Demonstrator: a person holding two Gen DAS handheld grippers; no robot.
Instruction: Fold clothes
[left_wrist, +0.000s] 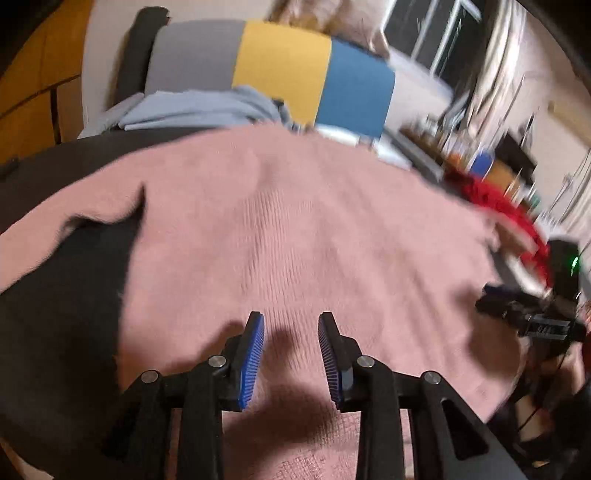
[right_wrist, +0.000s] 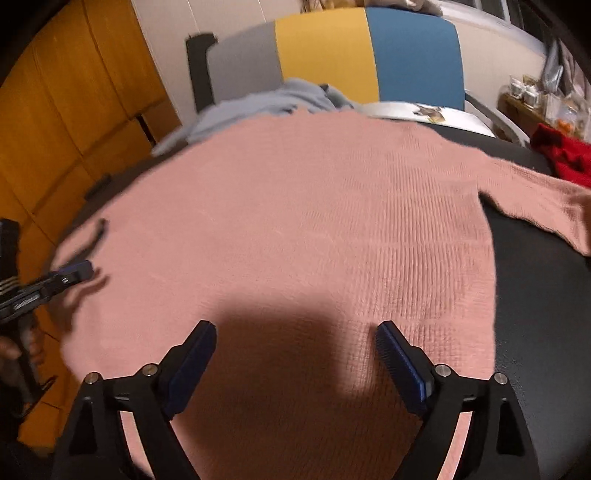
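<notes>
A pink knit sweater (left_wrist: 295, 229) lies spread flat on a dark table (left_wrist: 55, 332); it also shows in the right wrist view (right_wrist: 295, 221), with one sleeve (right_wrist: 546, 199) stretched out to the right. My left gripper (left_wrist: 291, 321) hovers open over the sweater's near part, nothing between its blue pads. My right gripper (right_wrist: 295, 328) is wide open above the sweater's near edge, empty. The right gripper also shows at the right edge of the left wrist view (left_wrist: 491, 295), and the left gripper shows at the left of the right wrist view (right_wrist: 79, 271).
A light blue garment (right_wrist: 266, 103) lies on the far side, against a grey, yellow and blue chair back (right_wrist: 332, 51). A red garment (right_wrist: 565, 155) lies at the far right. Orange cabinets (right_wrist: 74, 110) stand to the left. A cluttered shelf (left_wrist: 480, 158) is at the right.
</notes>
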